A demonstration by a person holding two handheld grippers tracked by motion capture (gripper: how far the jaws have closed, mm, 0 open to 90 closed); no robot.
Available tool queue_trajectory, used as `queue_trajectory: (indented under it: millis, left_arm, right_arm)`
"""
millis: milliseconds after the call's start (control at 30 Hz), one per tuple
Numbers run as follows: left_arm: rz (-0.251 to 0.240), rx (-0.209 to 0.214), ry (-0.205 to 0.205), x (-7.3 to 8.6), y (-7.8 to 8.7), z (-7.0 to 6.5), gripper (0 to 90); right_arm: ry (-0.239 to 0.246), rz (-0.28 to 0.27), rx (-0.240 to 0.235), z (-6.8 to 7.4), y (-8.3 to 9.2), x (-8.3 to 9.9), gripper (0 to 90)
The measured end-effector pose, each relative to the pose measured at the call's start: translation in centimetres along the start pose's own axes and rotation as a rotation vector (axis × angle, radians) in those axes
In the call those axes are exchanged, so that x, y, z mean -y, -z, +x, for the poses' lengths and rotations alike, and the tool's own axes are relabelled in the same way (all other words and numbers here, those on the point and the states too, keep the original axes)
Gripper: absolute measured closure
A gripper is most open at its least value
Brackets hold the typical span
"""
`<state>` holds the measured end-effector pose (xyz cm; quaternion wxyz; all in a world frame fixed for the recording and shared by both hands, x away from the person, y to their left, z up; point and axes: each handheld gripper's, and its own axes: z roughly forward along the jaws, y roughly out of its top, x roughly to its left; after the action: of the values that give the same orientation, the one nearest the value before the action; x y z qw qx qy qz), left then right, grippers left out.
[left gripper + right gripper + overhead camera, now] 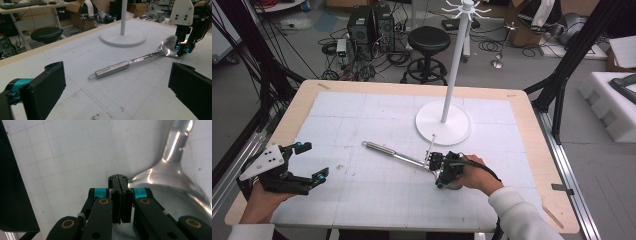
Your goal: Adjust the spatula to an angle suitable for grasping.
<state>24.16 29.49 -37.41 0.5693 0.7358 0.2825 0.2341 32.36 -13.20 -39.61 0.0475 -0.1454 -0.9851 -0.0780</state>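
Ladle (399,156) flat on counter (362,200), handle toward left tool (309,162), wide. Right tool (439,172) shut empty at bowl rim.

Far centre: a white stand (443,122) sits on the mat (362,115); its round base and upright pole block passage there.
Middle: a metal ladle (394,154) lies slantwise from left-centre towards the right, barring a straight sweep across the middle of the table.
Right of middle: the right gripper (443,170) points down over the ladle's bowl with its jaws pressed together, just near of the stand's base.
Near left: the left gripper (309,162) sits at the table's corner with its jaws spread wide, well apart from the ladle.
Far left: bare mat, free room.
Near centre: bare mat between the two hands, free room.
Far right corner: bare mat beside the stand.
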Motion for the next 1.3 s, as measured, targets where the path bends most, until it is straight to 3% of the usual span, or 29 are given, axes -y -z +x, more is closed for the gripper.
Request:
queue_trajectory:
  millis: [200,367,400,467,833,967,1100,1200,1233,1300]
  left_arm:
    - [0.004,0.002,-0.001,0.0,-0.1,0.0,1.7]
    - [0.004,0.003,0.000,0.1,-0.2,0.0,1.7]
    - [0.004,0.003,0.000,0.1,-0.2,0.0,1.7]
    - [0.004,0.004,0.001,0.1,-0.2,0.0,1.7]
    - [0.004,0.004,-0.003,0.0,-0.2,0.0,1.7]
    - [0.001,0.007,-0.003,0.0,-0.3,-0.1,1.7]
    - [0.001,0.007,-0.007,-0.1,-0.2,-0.1,1.7]
    - [-0.001,0.005,-0.003,-0.1,-0.2,-0.1,1.7]
    - [-0.001,0.005,-0.003,-0.1,-0.2,-0.1,1.7]
    - [0.001,0.007,-0.005,-0.1,-0.3,-0.1,1.7]
  right_arm:
    - [0.004,0.002,0.012,-0.1,0.1,0.5,89.5]
    - [0.007,-0.007,-0.006,-0.2,0.1,0.5,89.4]
    - [0.027,-0.004,-0.008,-0.2,0.1,0.5,89.3]
    - [0.010,-0.007,-0.008,0.0,0.1,0.4,89.3]
    - [0.012,-0.042,-0.009,-0.2,1.2,0.5,88.6]
    - [0.014,-0.068,-0.005,-0.2,1.6,0.4,81.6]
    - [-0.012,-0.117,0.012,-0.4,2.7,0.3,59.1]
    - [-0.021,-0.145,0.043,-0.5,3.3,0.3,45.6]
    - [-0.021,-0.145,0.043,-0.5,3.3,0.3,45.6]
    - [-0.029,-0.152,0.070,-0.6,3.5,0.2,34.3]
